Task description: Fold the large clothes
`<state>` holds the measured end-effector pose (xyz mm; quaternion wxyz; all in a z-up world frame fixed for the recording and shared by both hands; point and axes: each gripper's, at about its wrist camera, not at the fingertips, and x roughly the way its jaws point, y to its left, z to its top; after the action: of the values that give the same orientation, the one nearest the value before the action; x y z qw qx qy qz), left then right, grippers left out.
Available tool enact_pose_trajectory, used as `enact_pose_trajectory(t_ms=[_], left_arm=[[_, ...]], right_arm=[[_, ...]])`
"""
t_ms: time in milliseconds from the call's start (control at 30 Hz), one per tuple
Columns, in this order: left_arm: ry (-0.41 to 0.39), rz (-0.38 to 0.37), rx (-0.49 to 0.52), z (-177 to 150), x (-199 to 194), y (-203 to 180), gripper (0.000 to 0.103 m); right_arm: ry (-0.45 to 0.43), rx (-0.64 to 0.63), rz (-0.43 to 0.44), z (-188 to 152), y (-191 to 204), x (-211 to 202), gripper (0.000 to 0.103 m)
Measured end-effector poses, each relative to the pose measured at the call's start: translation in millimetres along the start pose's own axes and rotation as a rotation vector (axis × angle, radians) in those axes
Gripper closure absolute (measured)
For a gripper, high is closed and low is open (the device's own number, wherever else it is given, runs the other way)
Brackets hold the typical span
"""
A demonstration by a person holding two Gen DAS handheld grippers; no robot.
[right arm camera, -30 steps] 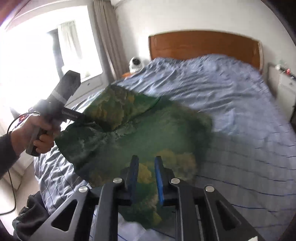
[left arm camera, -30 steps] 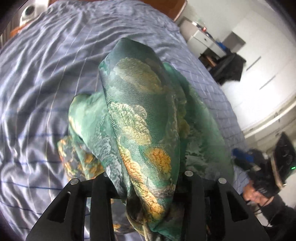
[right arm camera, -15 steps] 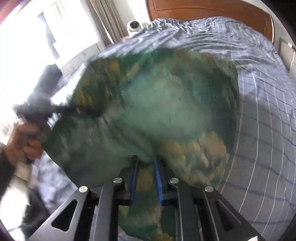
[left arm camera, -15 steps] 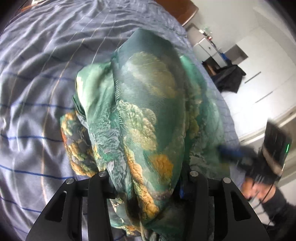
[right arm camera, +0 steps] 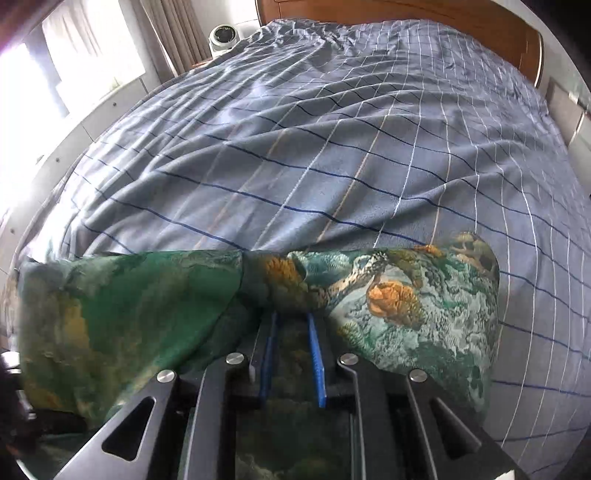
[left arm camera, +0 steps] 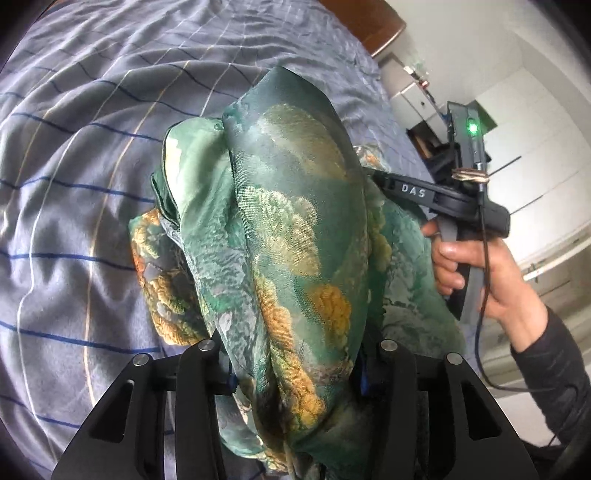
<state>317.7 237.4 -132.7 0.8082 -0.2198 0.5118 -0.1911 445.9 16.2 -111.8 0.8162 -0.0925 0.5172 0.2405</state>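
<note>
A green garment with orange and gold print is bunched thick between the jaws of my left gripper, which is shut on the fold and holds it just above the bed. More of the cloth lies crumpled on the sheet to the left. At the right of the left wrist view, a hand holds the right gripper's black body, whose tip disappears into the cloth. In the right wrist view my right gripper is shut on the garment. The garment spreads left and right in front of its blue pads.
The bed's blue checked sheet stretches wrinkled to a wooden headboard. A small white round device stands by the curtain and bright window on the left. A white nightstand and white cupboards stand beyond the bed's right side.
The right gripper swung down and in towards the left gripper, bringing the spread garment low over the sheet. The left gripper sank closer to the bed with its bunch of cloth.
</note>
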Motion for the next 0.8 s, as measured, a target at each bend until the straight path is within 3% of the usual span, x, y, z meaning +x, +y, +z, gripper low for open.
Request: enact_pose_trajectory(t_ms=[100,200,333,500,600,800], left_arm=[[0.004,0.015,0.026,-1,-1,-8,0.055],[-0.001,0.011,0.024,-2,-2,-9,0.055],[-0.004,0.001,0.013,-2,1,-6,0.054],[0.001,0.008,0.015,-1,1,-5,0.054],[0.006,0.014,0.013,0,3,-6,0.053],[0.004,0.046,0.030,0,9,-12,0.053]], right_arm=[[-0.035,0.016,0.013,-4,-5,-13,0.086],[-0.099,0.016,0.071,-22,-4,-50,0.085],[-0.168,-0.045,0.124,-79,2,-107,0.085],[-0.226,-0.119,0.115,-170,18,-158,0.085],[-0.234,-0.151,0.099,-202,27,-156,0.085],[-0.124,-0.122,0.043,-200,28,-102,0.085]])
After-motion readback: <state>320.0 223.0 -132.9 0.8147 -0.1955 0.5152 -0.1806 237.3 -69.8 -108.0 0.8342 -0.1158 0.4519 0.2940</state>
